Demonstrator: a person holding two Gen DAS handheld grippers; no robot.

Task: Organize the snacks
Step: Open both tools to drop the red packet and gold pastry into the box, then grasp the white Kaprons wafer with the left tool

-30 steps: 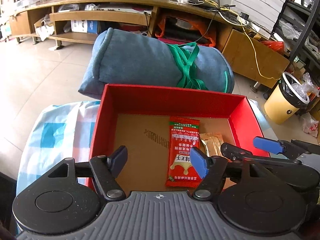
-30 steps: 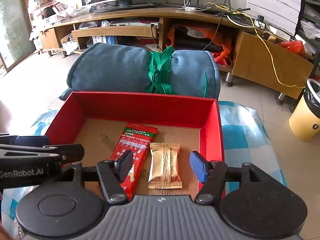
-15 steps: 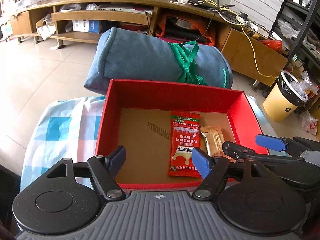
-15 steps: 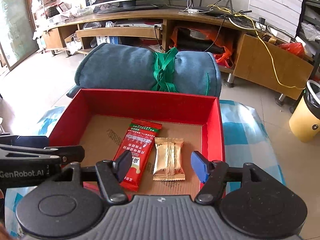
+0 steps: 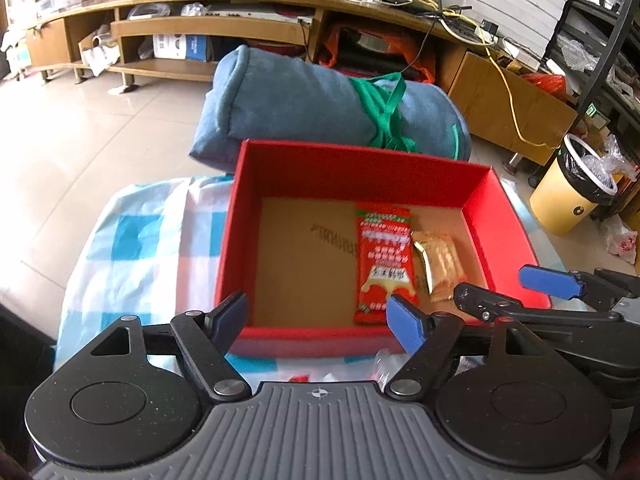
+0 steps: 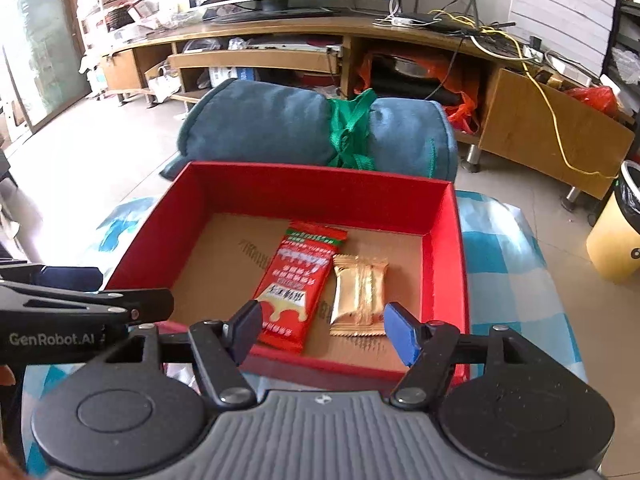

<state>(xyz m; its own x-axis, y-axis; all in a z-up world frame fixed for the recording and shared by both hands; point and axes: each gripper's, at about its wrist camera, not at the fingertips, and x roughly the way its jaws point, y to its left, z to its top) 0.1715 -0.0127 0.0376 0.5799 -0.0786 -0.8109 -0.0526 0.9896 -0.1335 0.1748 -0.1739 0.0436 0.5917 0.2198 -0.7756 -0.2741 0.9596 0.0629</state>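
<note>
The left gripper (image 5: pixel 320 318) has its two fingers spread apart, and nothing is between them. Its jaws have just been opening wider. It hangs over the near edge of a red box (image 5: pixel 352 168). The right gripper (image 6: pixel 322 332) also has its fingers apart with nothing between them, and its jaws have just been opening too. It hangs over the near edge of the same box, to the right of the left gripper.

Inside the box, on the brown bottom, lie two snacks. A long red snack pack (image 6: pixel 298 292) lies flat near the middle. A small gold snack pack (image 6: pixel 358 296) lies flat just beside it, on its right. They look like they touch along one edge. The left half of the box bottom is bare.

The box sits on a cloth with blue and white squares (image 5: pixel 148 240). In the left view, some small wrapped things (image 5: pixel 340 372) peek out on the cloth just in front of the box; they are too hidden to tell what they are.

Behind the box lies a rolled blue blanket (image 6: pixel 280 128) tied with a green strap (image 6: pixel 352 132). Farther back is a long wooden shelf (image 6: pixel 280 28). A yellow bin (image 5: pixel 572 196) stands on the floor at the right.
</note>
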